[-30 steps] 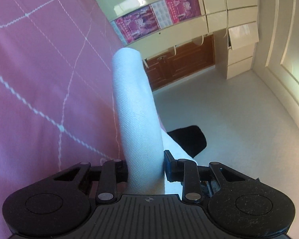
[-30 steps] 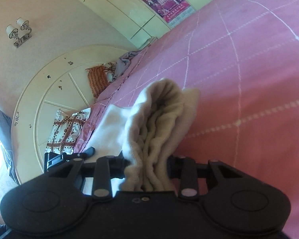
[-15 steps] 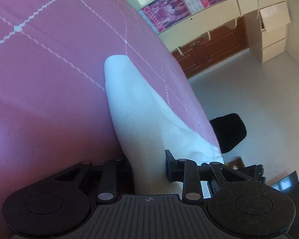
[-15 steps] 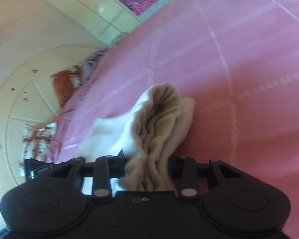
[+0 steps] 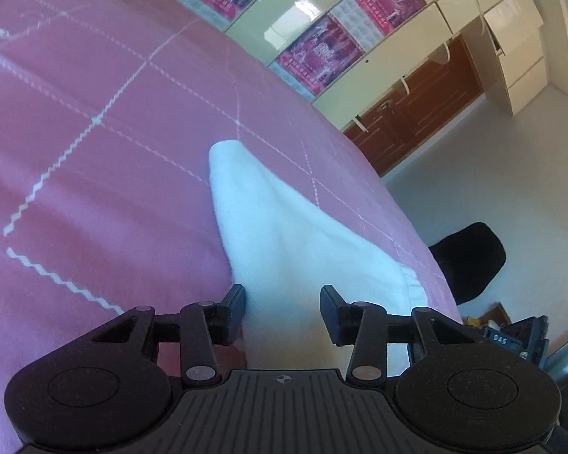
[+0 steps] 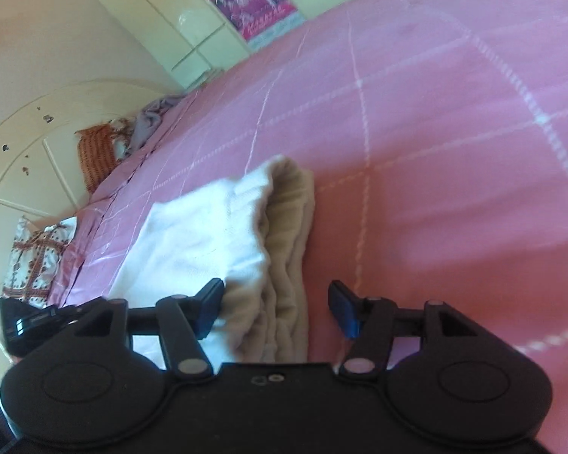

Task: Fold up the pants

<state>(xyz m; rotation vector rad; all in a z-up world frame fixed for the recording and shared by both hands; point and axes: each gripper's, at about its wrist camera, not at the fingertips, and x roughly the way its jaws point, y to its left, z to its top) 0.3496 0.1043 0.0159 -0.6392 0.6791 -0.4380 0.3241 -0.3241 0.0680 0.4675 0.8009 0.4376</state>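
Observation:
The white pants (image 5: 284, 234) lie folded on the pink bedspread (image 5: 94, 189). In the left wrist view my left gripper (image 5: 282, 312) is open, its jaws standing on either side of the cloth. In the right wrist view the pants (image 6: 208, 234) show a bunched, ribbed waistband edge (image 6: 289, 234). My right gripper (image 6: 276, 304) is open, with the waistband between its spread jaws and a gap to the right finger.
The bed edge runs close on the right in the left wrist view, with a black chair (image 5: 469, 261) and floor beyond. A rounded white headboard (image 6: 26, 159), patterned pillows (image 6: 38, 253) and an orange cloth (image 6: 96, 151) are at the bed's head.
Both grippers have opened and let go of the pants. The pants came down from hanging to lying flat on the bedspread.

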